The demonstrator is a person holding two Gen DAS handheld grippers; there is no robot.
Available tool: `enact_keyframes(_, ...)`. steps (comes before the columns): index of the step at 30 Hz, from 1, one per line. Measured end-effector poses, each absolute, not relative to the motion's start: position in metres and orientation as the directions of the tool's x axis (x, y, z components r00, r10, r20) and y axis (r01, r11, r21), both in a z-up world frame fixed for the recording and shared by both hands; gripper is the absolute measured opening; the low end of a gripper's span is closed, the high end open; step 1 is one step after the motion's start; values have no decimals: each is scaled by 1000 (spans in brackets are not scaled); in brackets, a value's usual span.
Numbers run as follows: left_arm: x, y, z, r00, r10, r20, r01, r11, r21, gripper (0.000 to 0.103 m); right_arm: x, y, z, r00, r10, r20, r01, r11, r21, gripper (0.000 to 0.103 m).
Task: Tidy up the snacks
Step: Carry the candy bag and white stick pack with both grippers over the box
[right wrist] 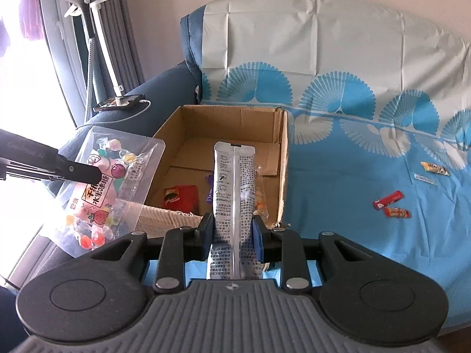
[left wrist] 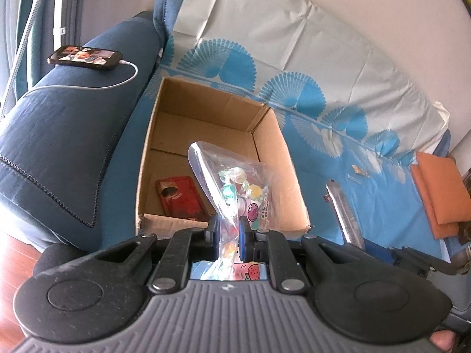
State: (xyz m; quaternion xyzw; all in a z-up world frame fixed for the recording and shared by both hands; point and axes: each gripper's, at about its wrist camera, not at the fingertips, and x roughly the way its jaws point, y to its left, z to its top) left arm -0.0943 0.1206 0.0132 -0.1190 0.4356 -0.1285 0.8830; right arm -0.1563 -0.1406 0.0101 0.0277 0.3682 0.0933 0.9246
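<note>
An open cardboard box [left wrist: 276, 147] [right wrist: 282, 158] stands on the blue-covered sofa seat. A red snack pack [left wrist: 179, 197] [right wrist: 181, 198] lies on its floor. My left gripper [left wrist: 229, 235] is shut on a clear bag of coloured candies [left wrist: 235, 185], held over the box's near edge; the bag also shows at the left of the right wrist view [right wrist: 109, 182]. My right gripper [right wrist: 232, 235] is shut on a long silver snack packet [right wrist: 234, 194], held upright in front of the box; it also shows in the left wrist view [left wrist: 344, 211].
Small loose snacks lie on the blue cover right of the box: two red ones [right wrist: 388, 200] [right wrist: 397, 213] and a yellow one [right wrist: 435, 168]. A phone [left wrist: 85, 57] with a cable rests on the sofa arm. An orange cushion [left wrist: 441, 188] sits at the far right.
</note>
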Motion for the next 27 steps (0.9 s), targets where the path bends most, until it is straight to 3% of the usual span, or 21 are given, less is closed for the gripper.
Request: enact_keyframes(27,-77,124,9,584,-321,-746,122,943,-310,13,-143,-135,5,711,185,-678,-147,983,114,30)
